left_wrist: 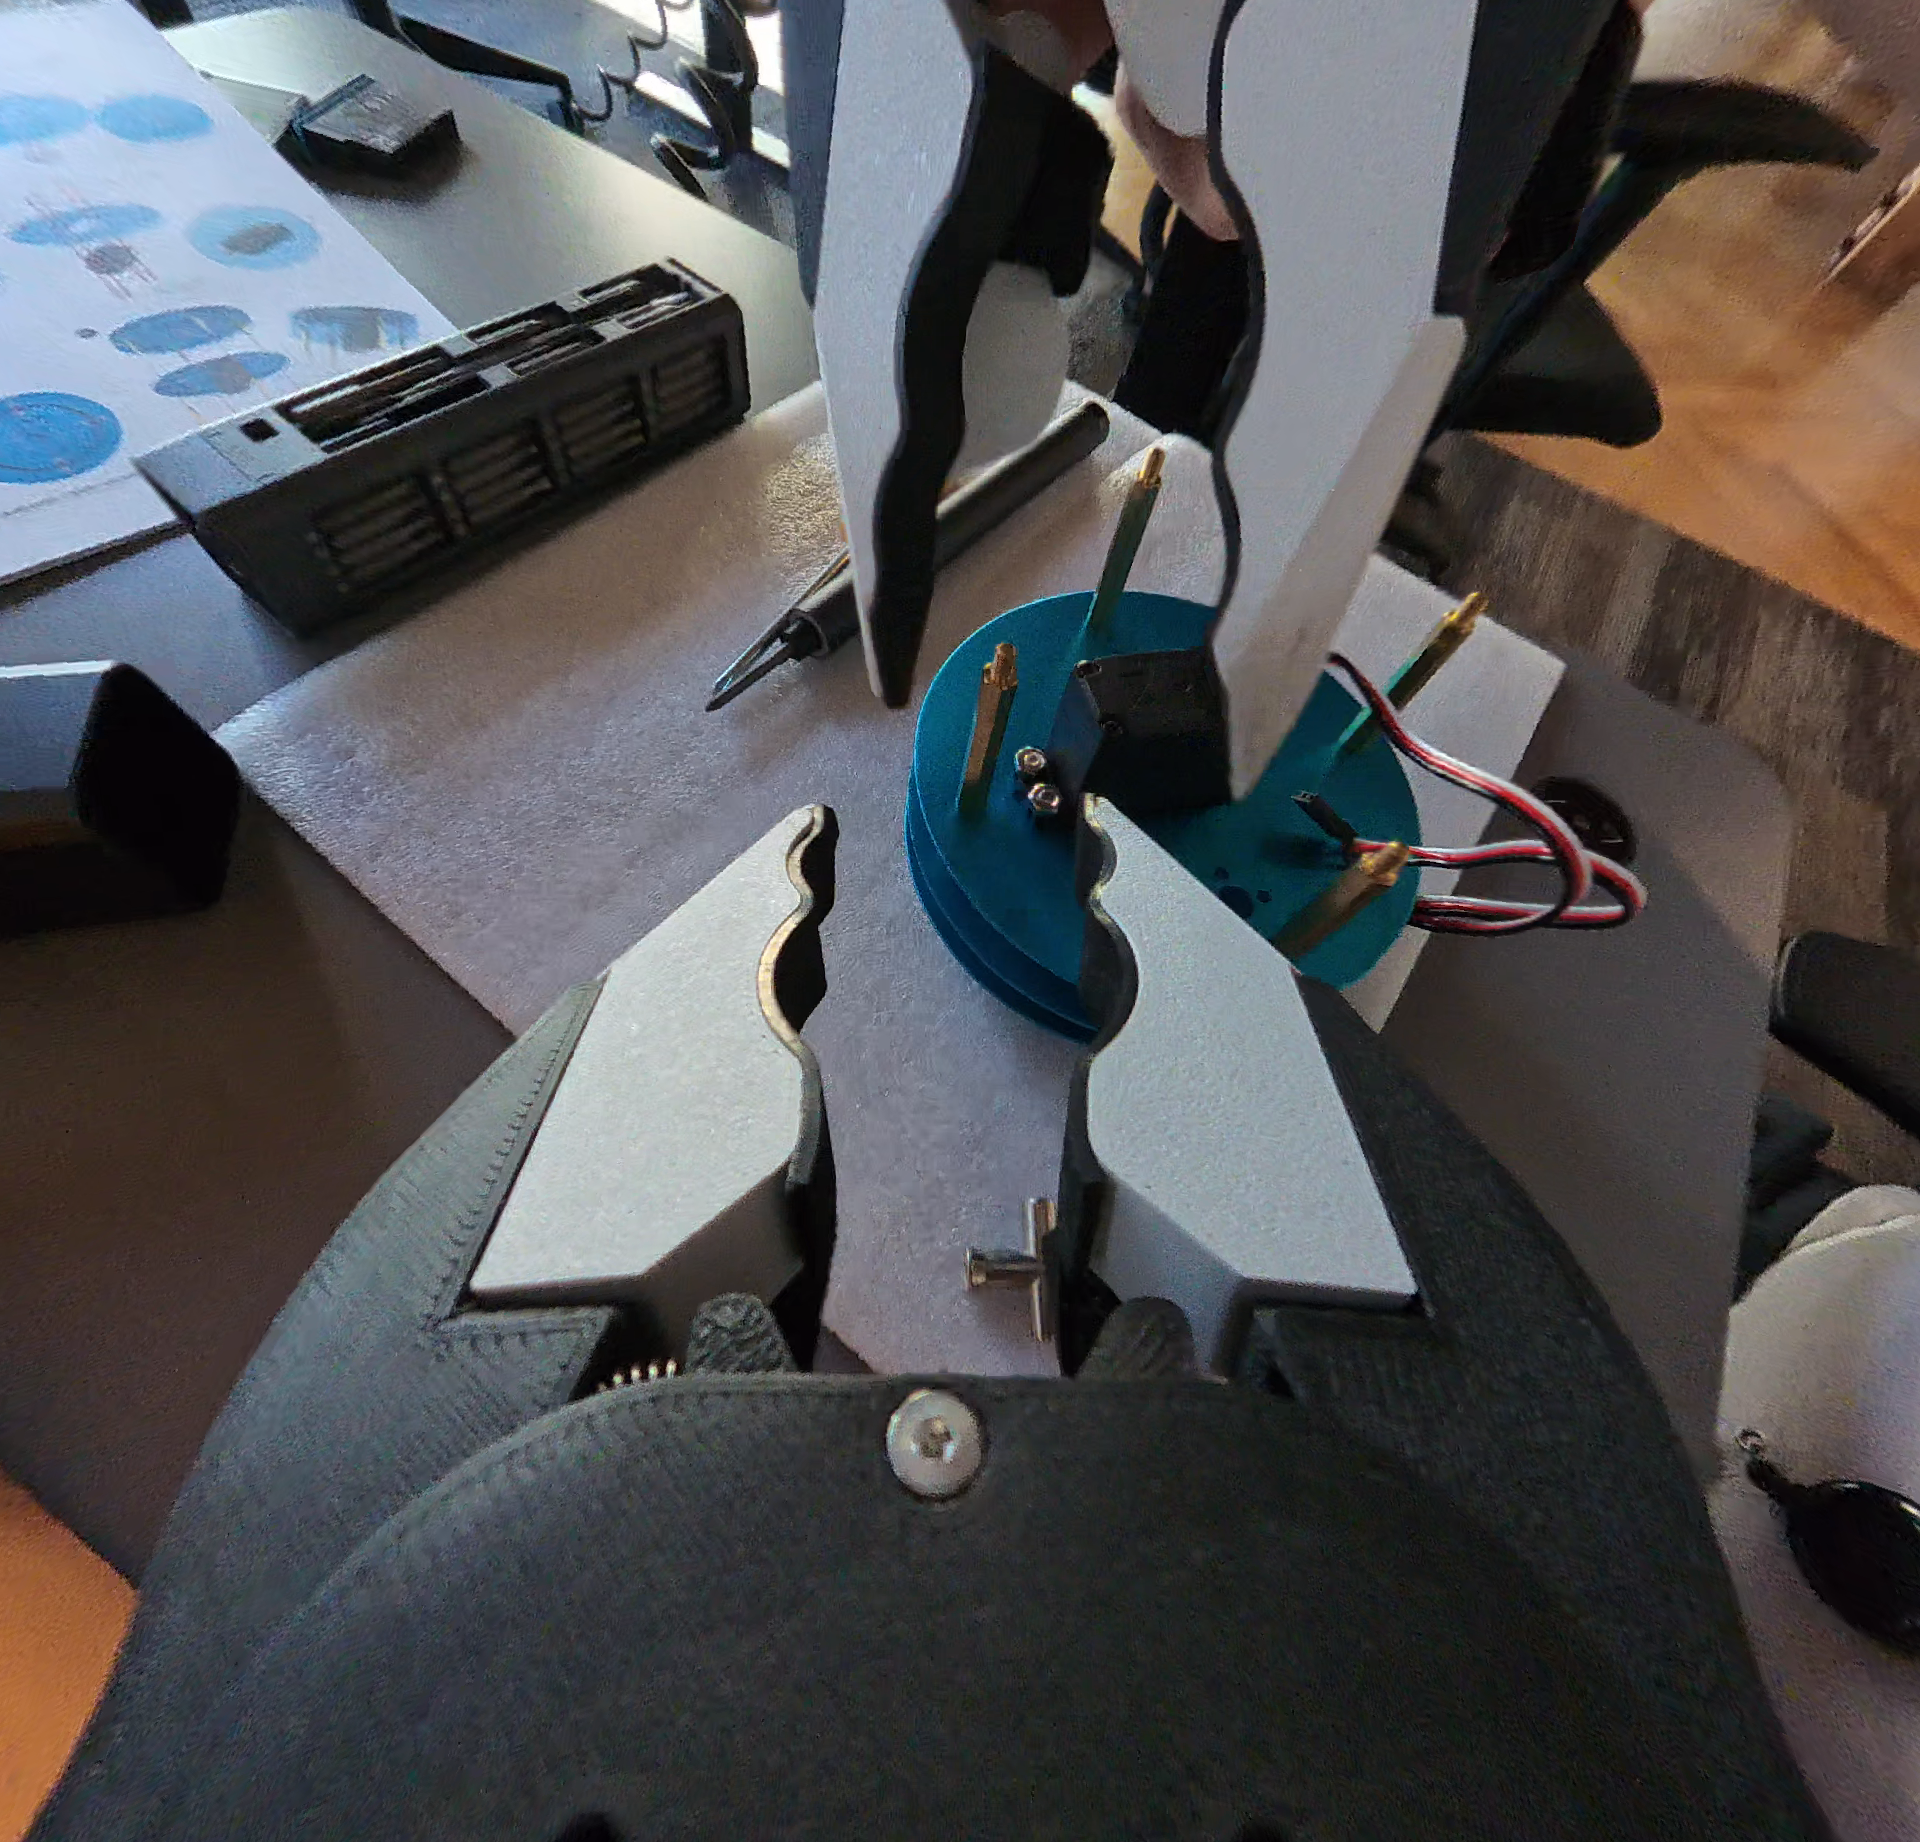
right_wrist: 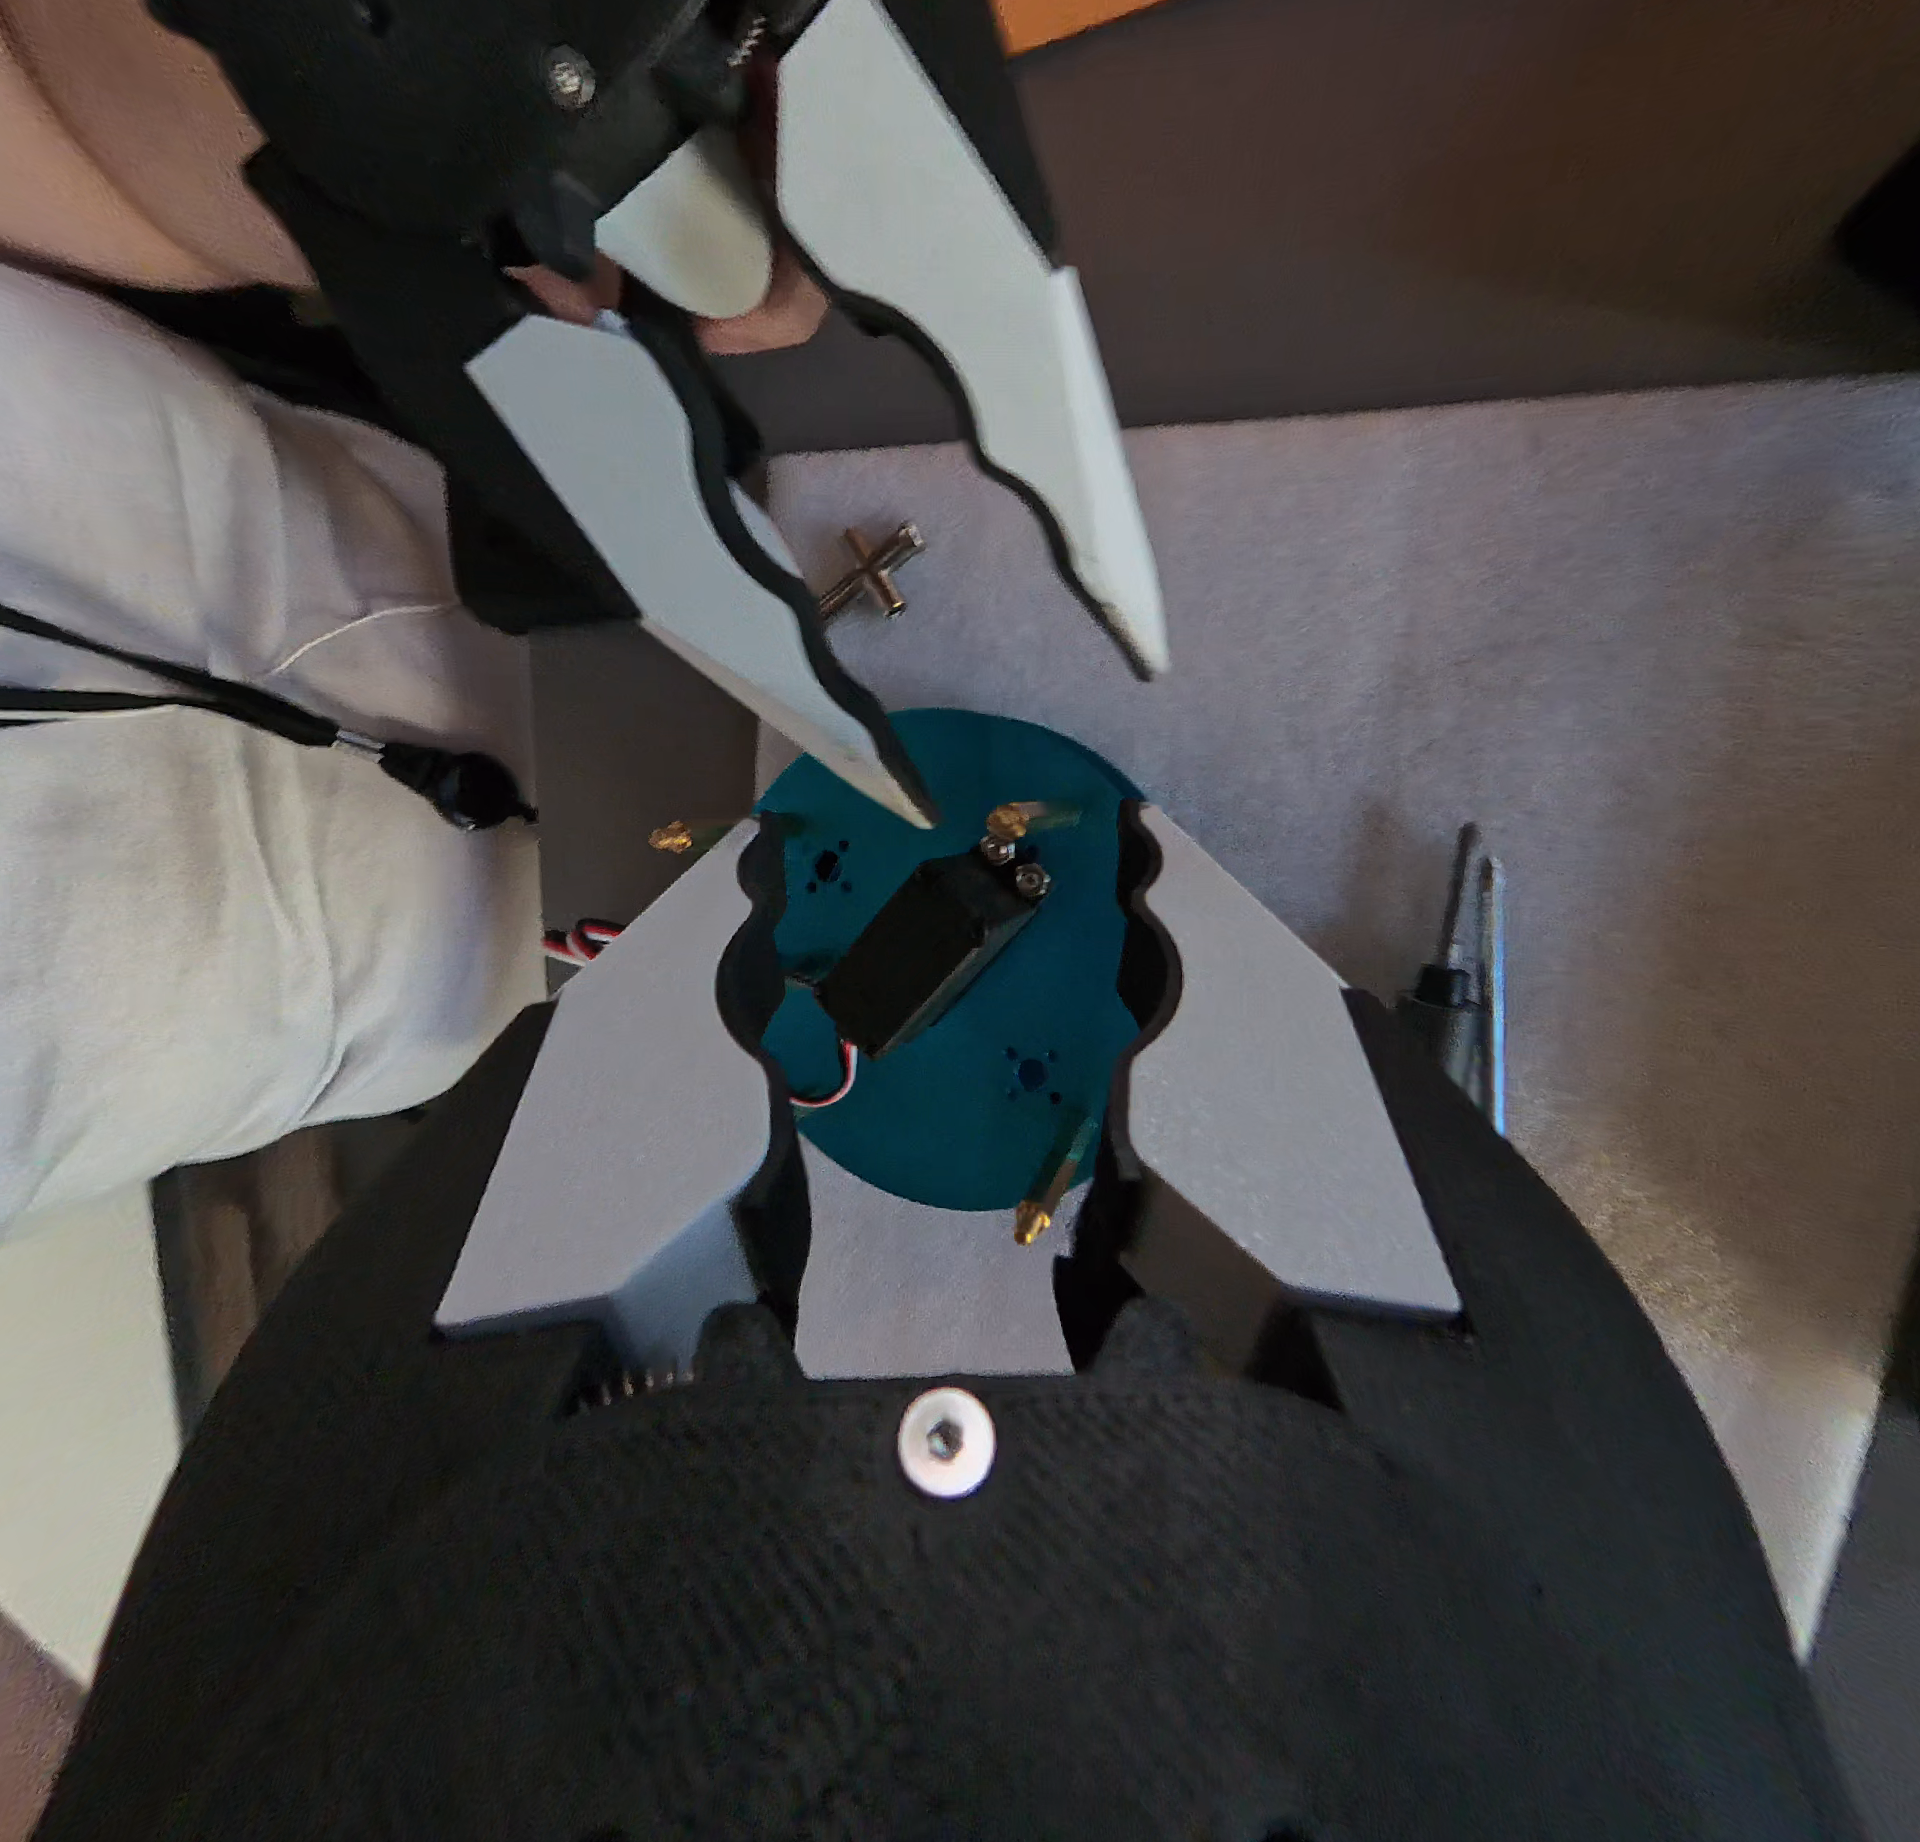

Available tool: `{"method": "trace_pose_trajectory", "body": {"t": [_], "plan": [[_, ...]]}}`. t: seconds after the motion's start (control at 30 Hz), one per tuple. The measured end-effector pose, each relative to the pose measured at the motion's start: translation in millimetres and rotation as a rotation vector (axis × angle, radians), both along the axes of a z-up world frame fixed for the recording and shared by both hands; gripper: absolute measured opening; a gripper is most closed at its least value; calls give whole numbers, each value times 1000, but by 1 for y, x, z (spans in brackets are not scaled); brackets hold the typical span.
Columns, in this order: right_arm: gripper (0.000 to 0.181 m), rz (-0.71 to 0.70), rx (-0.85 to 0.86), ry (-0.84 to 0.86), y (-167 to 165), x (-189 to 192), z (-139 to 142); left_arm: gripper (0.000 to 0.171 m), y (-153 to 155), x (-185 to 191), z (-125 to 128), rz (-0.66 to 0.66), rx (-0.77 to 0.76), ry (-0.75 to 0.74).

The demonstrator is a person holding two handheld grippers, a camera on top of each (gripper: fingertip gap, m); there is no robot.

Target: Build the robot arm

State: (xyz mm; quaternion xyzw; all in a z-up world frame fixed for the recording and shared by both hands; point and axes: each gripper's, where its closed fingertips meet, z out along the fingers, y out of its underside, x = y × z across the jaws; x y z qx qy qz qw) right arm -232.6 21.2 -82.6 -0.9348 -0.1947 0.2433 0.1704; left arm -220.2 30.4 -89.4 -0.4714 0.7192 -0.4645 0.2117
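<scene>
Trouble would likely start at the brass standoffs [left_wrist: 995,722] on the teal disc assembly [left_wrist: 987,888], which sits on white foam [left_wrist: 582,805] on the counter [left_wrist: 582,203]. The left tool [left_wrist: 961,826] is spread wide and empty at the disc's near edge, so a sideways nudge could bend a post. The right tool [right_wrist: 940,857], also wide and empty, straddles the black servo [right_wrist: 935,945] from above and might snag its wires [left_wrist: 1538,857].
</scene>
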Motion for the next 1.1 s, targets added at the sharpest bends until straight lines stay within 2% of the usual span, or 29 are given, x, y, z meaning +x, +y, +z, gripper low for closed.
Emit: {"method": "trace_pose_trajectory", "body": {"t": [0.07,0.2,0.27,0.37,0.43,0.5,0.63,0.77,0.83,1.03,1.1], "plan": [[57,33,-12,26,-5,-6,-1,46,0,7,-2,14,26,-5],[57,32,1,41,-8,-6,0,44,10,14,-10,63,70,12],[45,44,-16,48,-16,-5,2,51,15,14,-13,89,42,31],[51,3,-5,20,-14,4,3,45,16,9,-15,99,-42,50],[55,-5,44,26,-5,3,4,48,8,6,-6,64,-113,24],[52,20,52,20,-1,0,2,46,7,6,-3,57,-111,8],[19,146,120,-207,5,17,0,43,9,7,-16,41,-29,46],[14,402,205,-491,6,19,0,40,8,5,-19,38,-50,53],[12,486,212,-565,9,17,-3,39,9,3,-19,43,-52,51],[6,518,134,-572,8,17,-6,38,11,-1,-18,50,-69,45],[6,414,77,-529,9,17,-7,38,12,-2,-17,50,-76,45]]}}
